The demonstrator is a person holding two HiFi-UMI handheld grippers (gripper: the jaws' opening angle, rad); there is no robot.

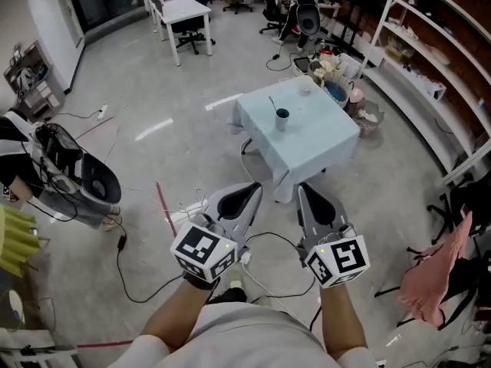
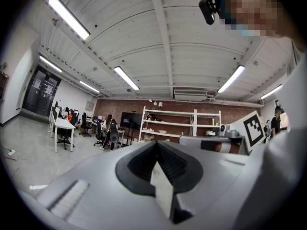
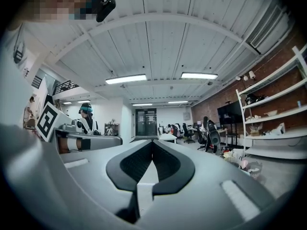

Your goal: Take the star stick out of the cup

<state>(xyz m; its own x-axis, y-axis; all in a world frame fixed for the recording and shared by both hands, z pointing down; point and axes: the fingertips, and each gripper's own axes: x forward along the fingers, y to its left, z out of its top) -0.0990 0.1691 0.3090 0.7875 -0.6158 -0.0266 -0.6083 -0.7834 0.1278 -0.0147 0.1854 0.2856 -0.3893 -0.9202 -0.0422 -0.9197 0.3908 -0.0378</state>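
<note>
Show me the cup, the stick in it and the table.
cup (image 1: pixel 282 123), head view, its side wall.
stick (image 1: pixel 272 103), head view, shaft above the rim.
table (image 1: pixel 326 140), head view, bare cloth right of the cup.

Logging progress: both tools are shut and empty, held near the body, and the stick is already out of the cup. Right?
Not quite. The head view shows the stick standing in the cup on the table, not out of it. The left tool and right tool are shut and empty, near the body.
</note>
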